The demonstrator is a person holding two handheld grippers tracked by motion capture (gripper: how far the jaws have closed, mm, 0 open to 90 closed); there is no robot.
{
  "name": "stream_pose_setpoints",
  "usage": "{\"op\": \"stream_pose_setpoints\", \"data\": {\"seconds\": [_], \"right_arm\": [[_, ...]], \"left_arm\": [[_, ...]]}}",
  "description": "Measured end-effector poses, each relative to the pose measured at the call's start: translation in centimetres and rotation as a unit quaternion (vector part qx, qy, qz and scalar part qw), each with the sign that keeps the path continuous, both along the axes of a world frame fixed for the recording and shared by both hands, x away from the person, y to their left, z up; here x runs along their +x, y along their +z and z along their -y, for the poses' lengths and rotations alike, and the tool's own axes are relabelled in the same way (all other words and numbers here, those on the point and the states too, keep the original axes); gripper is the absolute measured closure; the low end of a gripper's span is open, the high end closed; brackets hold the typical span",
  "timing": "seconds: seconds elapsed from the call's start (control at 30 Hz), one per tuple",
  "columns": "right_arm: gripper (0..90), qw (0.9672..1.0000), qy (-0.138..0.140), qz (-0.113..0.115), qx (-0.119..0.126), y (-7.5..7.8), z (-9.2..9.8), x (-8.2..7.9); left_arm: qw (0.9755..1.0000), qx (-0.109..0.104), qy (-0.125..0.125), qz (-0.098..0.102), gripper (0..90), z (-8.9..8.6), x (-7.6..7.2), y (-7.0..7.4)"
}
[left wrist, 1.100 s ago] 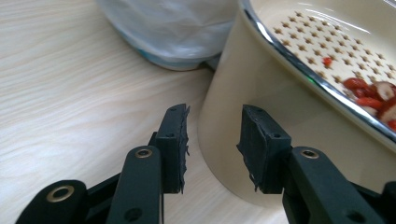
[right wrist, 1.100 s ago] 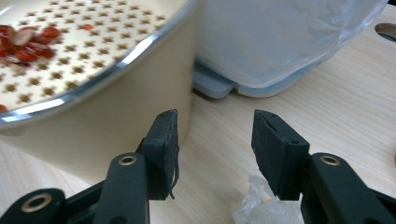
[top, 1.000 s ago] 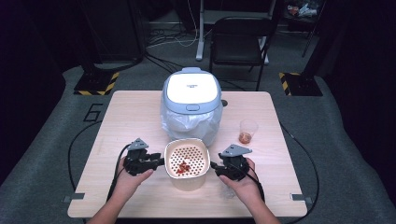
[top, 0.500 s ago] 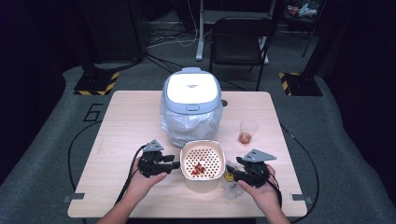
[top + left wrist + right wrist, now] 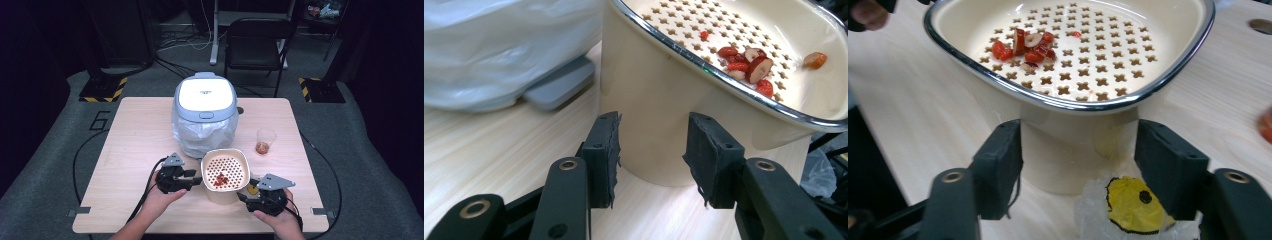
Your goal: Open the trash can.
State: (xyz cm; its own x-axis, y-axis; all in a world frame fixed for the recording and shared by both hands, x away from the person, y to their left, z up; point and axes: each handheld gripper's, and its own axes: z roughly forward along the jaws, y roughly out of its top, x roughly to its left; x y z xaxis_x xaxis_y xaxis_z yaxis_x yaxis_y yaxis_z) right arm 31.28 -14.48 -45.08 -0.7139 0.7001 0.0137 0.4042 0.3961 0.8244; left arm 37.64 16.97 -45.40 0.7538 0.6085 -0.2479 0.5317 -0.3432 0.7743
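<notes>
The cream steamer basket (image 5: 225, 175) stands on the tabletop (image 5: 140, 135) between the left claw (image 5: 194, 179) and right claw (image 5: 248, 196), both spread, just opening off its stiff, smooth, likely light wall, best gripped below the rim.

A glossy cream steamer basket (image 5: 664, 95) with a shiny metal rim is set on a matt, pale wooden table (image 5: 135, 145).

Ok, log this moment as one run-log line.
left hand-held gripper: open, jaws just opened, beside strainer pot | right hand-held gripper: open, jaws just opened, off pot | pot: on table, red pieces inside
</notes>
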Motion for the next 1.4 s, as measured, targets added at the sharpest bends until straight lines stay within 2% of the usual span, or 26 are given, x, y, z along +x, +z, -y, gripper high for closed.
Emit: {"op": "stream_pose_setpoints", "data": {"seconds": [0.07,0.13,0.2,0.23,0.4,0.5,0.57,0.6,0.77,0.9,0.93,0.97,1.0,1.07,1.17,1.23,1.27,1.33,1.37,1.4], "right_arm": [[34.5,0.9999,-0.016,0.002,-0.005,-0.2,0.3,0.2],[36.6,0.9993,-0.036,-0.004,0.007,-0.3,1.0,0.6],[36.7,0.9990,-0.044,-0.005,0.008,-0.3,1.1,0.8],[36.8,0.9978,-0.066,-0.002,0.003,-0.4,1.4,1.2],[37.2,0.9962,-0.086,-0.007,0.013,-0.8,1.9,2.1],[37.1,0.9957,-0.091,-0.009,0.012,-1.0,2.1,2.6],[38.1,0.9961,-0.085,-0.011,0.018,-1.0,2.3,2.6],[38.3,0.9962,-0.083,-0.009,0.022,-0.9,2.5,2.5],[38.2,0.9955,-0.088,-0.002,0.036,-0.2,3.4,2.0],[42.3,0.9948,-0.091,0.014,0.043,1.5,4.1,1.4],[44.2,0.9946,-0.093,0.017,0.043,2.4,4.4,1.6],[44.2,0.9946,-0.093,0.017,0.043,2.4,4.4,1.6],[47.4,0.9946,-0.091,0.015,0.047,3.3,4.7,2.1],[48.5,0.9945,-0.093,0.016,0.047,3.6,4.8,2.3],[50.8,0.9943,-0.097,0.023,0.038,5.0,5.0,3.6],[51.7,0.9939,-0.101,0.028,0.036,5.8,4.8,4.6],[52.1,0.9940,-0.099,0.029,0.034,6.2,4.7,5.3],[53.2,0.9938,-0.101,0.026,0.038,6.9,4.4,6.9],[54.0,0.9938,-0.100,0.027,0.040,7.4,4.1,7.9],[54.1,0.9940,-0.099,0.026,0.039,7.9,3.7,8.9]], "left_arm": [[0.9999,-0.006,0.004,-0.008,56.6,0.7,0.7,-0.3],[0.9999,-0.009,0.005,-0.008,56.6,1.2,1.2,-0.5],[0.9999,-0.015,0.002,-0.007,56.6,2.1,1.9,-0.7],[0.9998,-0.016,0.002,-0.007,56.7,2.4,2.1,-0.7],[0.9998,-0.020,0.005,-0.001,56.8,3.5,3.1,-0.9],[0.9999,-0.010,0.009,0.010,56.6,3.7,3.3,-1.0],[0.9998,0.007,0.011,0.016,56.2,3.4,3.3,-1.0],[0.9996,0.014,0.014,0.023,56.3,3.1,3.3,-1.0],[0.9991,0.010,0.038,0.017,57.2,1.3,3.4,-0.5],[0.9977,0.022,0.057,0.031,55.1,-0.6,3.4,0.5],[0.9973,0.020,0.064,0.030,54.1,-1.1,3.4,0.8],[0.9970,0.018,0.069,0.029,54.1,-1.6,3.5,1.0],[0.9965,0.014,0.077,0.030,55.1,-2.4,3.5,1.4],[0.9955,0.013,0.087,0.036,56.5,-3.5,3.5,1.9],[0.9935,0.011,0.105,0.044,62.4,-5.6,4.0,2.9],[0.9922,0.010,0.117,0.041,65.5,-6.4,4.4,3.3],[0.9911,0.017,0.125,0.043,66.0,-6.9,4.8,3.8],[0.9888,0.012,0.141,0.048,66.1,-7.6,5.4,4.5],[0.9874,0.020,0.148,0.052,66.1,-7.9,6.0,5.0],[0.9864,0.017,0.154,0.055,65.8,-8.0,6.3,5.2]]}}
